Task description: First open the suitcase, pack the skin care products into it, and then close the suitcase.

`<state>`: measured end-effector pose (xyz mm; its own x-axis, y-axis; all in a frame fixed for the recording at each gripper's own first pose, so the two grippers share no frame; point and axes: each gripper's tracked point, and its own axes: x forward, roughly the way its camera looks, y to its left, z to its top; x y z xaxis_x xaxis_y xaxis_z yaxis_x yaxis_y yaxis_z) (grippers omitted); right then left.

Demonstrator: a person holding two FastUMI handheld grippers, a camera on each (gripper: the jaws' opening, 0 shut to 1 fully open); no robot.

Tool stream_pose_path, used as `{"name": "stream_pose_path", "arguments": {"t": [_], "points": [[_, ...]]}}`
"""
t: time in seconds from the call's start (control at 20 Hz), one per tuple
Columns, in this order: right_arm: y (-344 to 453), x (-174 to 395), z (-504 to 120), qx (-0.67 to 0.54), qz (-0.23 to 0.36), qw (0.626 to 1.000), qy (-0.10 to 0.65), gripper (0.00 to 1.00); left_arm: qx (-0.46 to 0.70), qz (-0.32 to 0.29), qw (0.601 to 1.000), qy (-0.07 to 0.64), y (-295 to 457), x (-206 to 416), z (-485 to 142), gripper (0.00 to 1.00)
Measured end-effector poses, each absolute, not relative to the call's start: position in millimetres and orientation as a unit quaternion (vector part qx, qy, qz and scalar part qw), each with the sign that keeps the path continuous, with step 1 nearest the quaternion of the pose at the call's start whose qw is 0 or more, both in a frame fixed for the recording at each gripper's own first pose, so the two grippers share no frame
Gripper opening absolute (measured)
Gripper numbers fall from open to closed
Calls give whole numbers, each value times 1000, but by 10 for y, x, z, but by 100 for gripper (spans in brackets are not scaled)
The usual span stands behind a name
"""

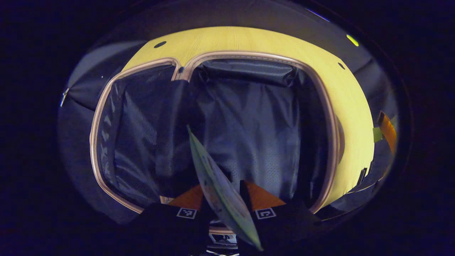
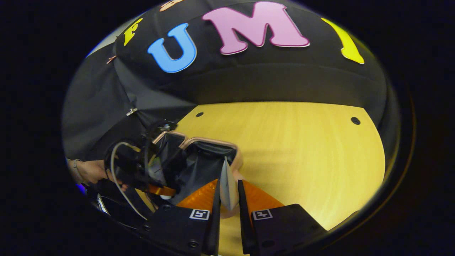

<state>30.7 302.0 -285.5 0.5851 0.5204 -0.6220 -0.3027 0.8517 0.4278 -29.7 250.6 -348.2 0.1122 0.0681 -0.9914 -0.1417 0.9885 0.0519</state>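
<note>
Left jaws: your left gripper (image 1: 224,199) is closed on a flat pale sachet (image 1: 220,188), held edge-on above the open suitcase (image 1: 249,117).
Right jaws: your right gripper (image 2: 227,199) pinches a thin pale packet (image 2: 227,185), upright between both fingers.
Suitcase: lies open on the yellow table (image 2: 302,149), dark lining showing, left of your right gripper.
Hand: in the right gripper view, your hand (image 2: 90,170) holds the other gripper at the suitcase's left.
</note>
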Motion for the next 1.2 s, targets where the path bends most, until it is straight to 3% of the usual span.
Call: {"name": "stream_pose_path", "arguments": {"t": [0.1, 0.2, 0.25, 0.35, 0.5, 0.55, 0.6, 0.8, 0.85, 0.9, 1.15, 1.2], "points": [[3345, 161, -2878, 146, 251, 867, 405, 29, -56, 79, 736, 670, 2480, -411, -3563, 48], [3530, 45, -2988, 137, 257, 858, 424, 29, -78, 38, 748, 658, 2373, -395, -3553, 55], [3611, -11, -3084, 128, 257, 852, 439, 29, -75, 15, 760, 646, 2347, -370, -3487, 71], [3775, -207, -3316, 113, 258, 826, 488, 28, -63, -5, 786, 615, 2372, -266, -3313, 86], [4112, -345, -3530, 141, 259, 786, 544, 29, -98, -8, 831, 548, 2522, -47, -2891, 87], [4234, -363, -3591, 154, 257, 773, 560, 35, -108, -4, 843, 526, 2646, -18, -2776, 89], [4263, -407, -3687, 154, 251, 762, 577, 29, -112, 3, 854, 509, 2814, 13, -2674, 89], [4265, -394, -4014, 144, 187, 742, 628, 31, -81, 73, 870, 482, 3857, -107, -2472, 90], [4266, -361, -4029, 144, 176, 744, 628, 26, -76, 93, 870, 478, 4132, -143, -2432, 91], [4289, -341, -3991, 148, 172, 747, 625, 32, -74, 115, 870, 474, 4382, -200, -2402, 92], [4285, -164, -3388, 154, 194, 806, 538, 94, -96, 220, 867, 436, 5395, -336, -2347, 92], [4287, -131, -3241, 158, 203, 815, 518, 95, -112, 240, 865, 426, 5577, -322, -2316, 92]]}}
